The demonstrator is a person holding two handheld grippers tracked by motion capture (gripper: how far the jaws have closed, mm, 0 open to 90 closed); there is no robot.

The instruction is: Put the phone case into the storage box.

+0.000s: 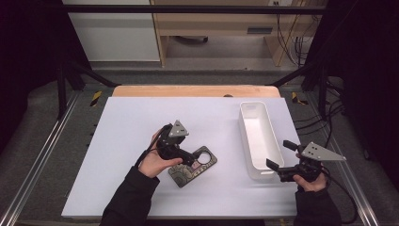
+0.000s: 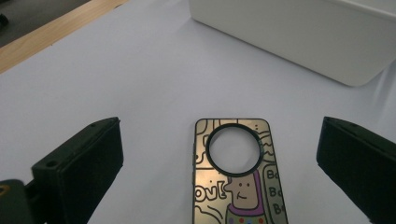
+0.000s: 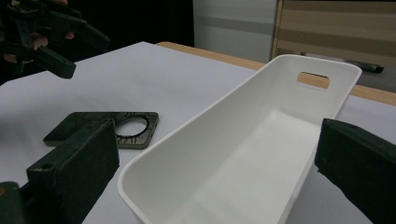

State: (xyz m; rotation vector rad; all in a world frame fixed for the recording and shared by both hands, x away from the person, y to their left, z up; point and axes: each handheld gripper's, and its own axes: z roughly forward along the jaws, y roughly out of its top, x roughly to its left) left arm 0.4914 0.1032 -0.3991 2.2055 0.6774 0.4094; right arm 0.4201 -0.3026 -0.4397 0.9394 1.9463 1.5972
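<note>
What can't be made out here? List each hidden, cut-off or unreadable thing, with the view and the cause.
- Phone case, left gripper view: its lower part is cut off by the bottom edge; the lettering at its right is clipped.
- Phone case, high view: the left tongs and hand cover much of it; the print is too small to read.
- White bin, right gripper view: its near end is cut off by the bottom edge, and its left wall hides the table behind.

A white sheet (image 1: 141, 141) covers the wooden bench (image 1: 188, 91), black cables (image 1: 291, 33) hang at the back right, and a pale cabinet (image 1: 113, 33) stands beyond.
</note>
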